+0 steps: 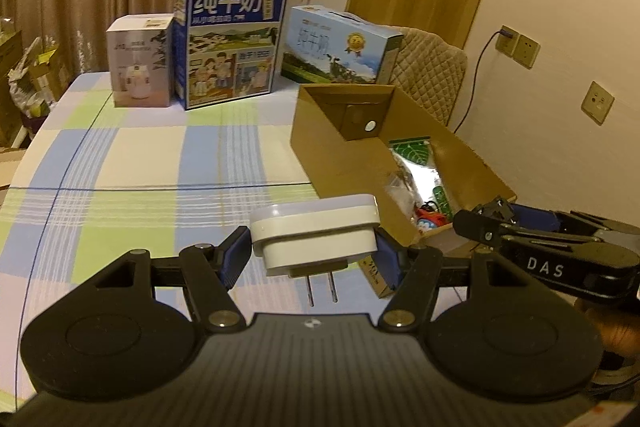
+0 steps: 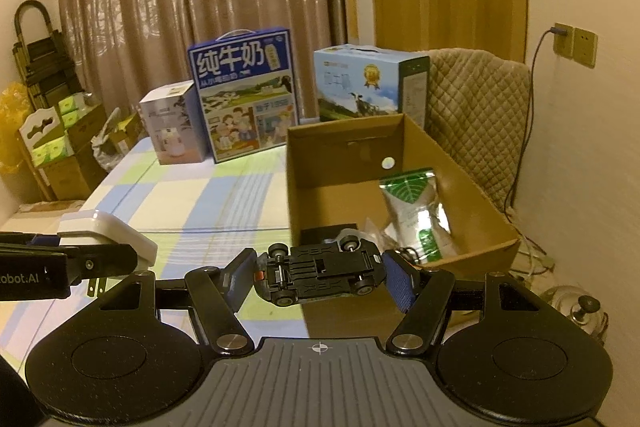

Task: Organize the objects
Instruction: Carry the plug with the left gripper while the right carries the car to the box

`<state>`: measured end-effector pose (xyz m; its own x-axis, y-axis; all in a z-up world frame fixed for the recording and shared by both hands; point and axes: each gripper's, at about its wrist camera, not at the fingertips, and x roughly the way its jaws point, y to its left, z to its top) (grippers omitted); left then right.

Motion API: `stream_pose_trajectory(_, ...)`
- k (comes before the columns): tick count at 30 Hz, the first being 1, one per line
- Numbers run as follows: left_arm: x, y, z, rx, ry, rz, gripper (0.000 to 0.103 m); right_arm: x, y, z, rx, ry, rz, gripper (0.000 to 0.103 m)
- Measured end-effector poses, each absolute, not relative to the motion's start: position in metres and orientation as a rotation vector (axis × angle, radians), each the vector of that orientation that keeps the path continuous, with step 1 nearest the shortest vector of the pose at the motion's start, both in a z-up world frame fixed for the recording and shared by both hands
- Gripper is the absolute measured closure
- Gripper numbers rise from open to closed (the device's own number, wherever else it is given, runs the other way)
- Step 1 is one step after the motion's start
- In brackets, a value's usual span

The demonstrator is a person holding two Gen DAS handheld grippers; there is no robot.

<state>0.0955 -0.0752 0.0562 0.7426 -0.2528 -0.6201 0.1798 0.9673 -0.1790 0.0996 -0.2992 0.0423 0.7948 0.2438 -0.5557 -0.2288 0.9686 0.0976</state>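
My left gripper (image 1: pixel 314 251) is shut on a white plug-in night light (image 1: pixel 316 233), held above the checked tablecloth with its two prongs pointing down toward me. It also shows at the left of the right wrist view (image 2: pixel 108 235). My right gripper (image 2: pixel 320 273) is shut on a toy car (image 2: pixel 320 273), held with its black underside and wheels facing the camera, just in front of the open cardboard box (image 2: pixel 320 163). The right gripper shows at the right of the left wrist view (image 1: pixel 486 219). A green and silver pouch (image 2: pixel 418 211) lies inside the box.
Two milk cartons (image 1: pixel 232 43) (image 1: pixel 340 45) and a white product box (image 1: pixel 138 61) stand along the table's far edge. A quilted chair (image 2: pixel 476 107) is behind the cardboard box. The table (image 1: pixel 140 155) has a checked cloth. Stacked boxes (image 2: pixel 52 143) sit at the left.
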Motion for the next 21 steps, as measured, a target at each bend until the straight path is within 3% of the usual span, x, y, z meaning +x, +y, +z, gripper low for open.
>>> stream_pose_trajectory(21,0.115,-0.115,0.052,-0.062,0.712,-0.32,0.042,0.107,-0.326,0.04,0.051,0.604,0.218,0.038)
